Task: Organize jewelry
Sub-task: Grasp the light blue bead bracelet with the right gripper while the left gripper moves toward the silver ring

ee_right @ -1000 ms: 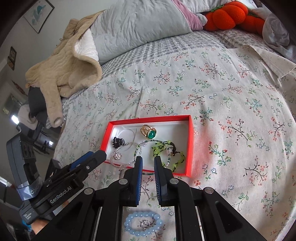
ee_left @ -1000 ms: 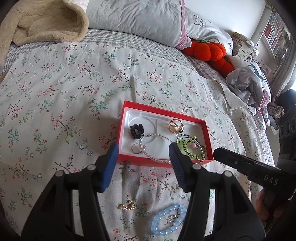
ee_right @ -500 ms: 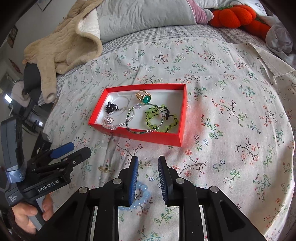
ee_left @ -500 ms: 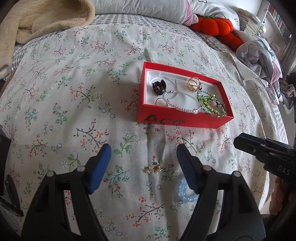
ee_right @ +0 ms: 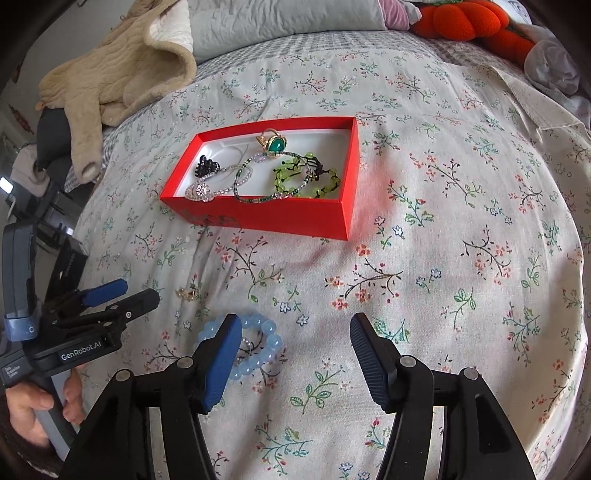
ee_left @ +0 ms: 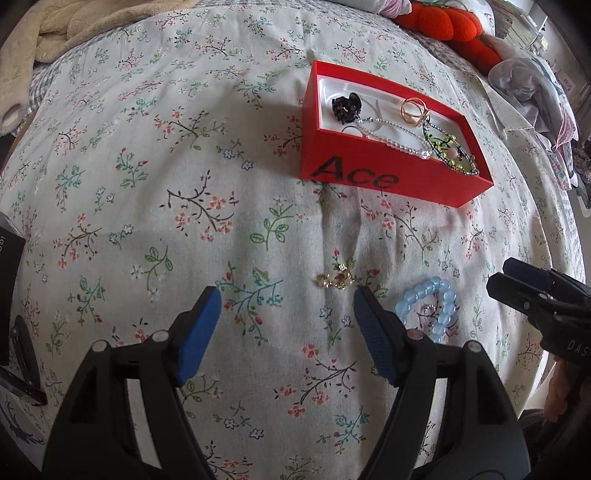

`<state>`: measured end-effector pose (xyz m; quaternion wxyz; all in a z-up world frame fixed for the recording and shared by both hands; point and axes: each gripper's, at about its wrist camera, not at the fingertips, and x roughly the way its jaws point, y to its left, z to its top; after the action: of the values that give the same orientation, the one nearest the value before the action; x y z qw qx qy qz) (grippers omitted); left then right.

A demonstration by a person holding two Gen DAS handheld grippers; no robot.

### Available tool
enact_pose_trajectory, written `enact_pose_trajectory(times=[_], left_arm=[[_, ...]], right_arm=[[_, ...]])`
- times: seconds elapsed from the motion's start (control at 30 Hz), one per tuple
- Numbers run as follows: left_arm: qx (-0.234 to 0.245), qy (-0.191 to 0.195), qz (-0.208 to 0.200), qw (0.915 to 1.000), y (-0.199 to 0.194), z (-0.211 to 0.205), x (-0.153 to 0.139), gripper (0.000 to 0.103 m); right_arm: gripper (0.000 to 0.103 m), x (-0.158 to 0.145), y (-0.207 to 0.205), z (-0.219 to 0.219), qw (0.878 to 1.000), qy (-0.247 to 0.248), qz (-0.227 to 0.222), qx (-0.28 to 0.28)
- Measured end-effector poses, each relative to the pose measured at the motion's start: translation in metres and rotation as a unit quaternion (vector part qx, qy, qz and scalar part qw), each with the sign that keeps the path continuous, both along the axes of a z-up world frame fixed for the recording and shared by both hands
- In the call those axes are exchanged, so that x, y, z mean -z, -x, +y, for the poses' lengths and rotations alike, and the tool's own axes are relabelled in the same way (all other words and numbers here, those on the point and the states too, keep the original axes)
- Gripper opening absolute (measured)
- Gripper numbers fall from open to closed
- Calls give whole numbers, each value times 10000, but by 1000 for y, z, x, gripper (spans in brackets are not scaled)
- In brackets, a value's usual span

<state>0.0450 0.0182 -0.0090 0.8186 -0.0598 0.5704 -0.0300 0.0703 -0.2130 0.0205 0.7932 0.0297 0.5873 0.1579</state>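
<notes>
A floral bedspread (ee_right: 443,258) covers the bed; a grey pillow (ee_right: 280,22), beige blanket (ee_right: 122,70) and orange plush (ee_right: 465,18) lie at the far edge. The red box (ee_right: 295,218) sits mid-bed and holds a green-stone ring (ee_right: 274,142), black clip (ee_right: 207,165) and beaded bracelets (ee_right: 306,181). Near the tools, a gold earring (ee_left: 336,278) and a blue bead bracelet (ee_left: 430,308) lie on the cloth. Left gripper (ee_left: 286,325): jaws wide, empty. Right gripper (ee_right: 295,354): jaws wide, empty, left finger over the blue bracelet.
</notes>
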Motion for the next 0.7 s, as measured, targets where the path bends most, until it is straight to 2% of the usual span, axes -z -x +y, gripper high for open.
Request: enact_pose_trajectory(times=[0.17,0.3,0.57,0.63,0.7], left_arm=[[15,23,108,9999,-1,0,8,75],[-70,211,211,9995,-3,5,12,74],[-95,361,275,9989,-4,3,13,74],[-60,354,284,9990,-3,2,14,75],[-37,333,293,9990,-4,-2,14,74]], right_arm=[[62,13,3,2,9997,97,221,-7],[62,18,3,4,9994,182,278,-15],[61,33,-3,16,9991,77,427,-13],[55,37,-4,21,9989,31,469,-49],[40,41,-6,27,9990,74,444,-71]])
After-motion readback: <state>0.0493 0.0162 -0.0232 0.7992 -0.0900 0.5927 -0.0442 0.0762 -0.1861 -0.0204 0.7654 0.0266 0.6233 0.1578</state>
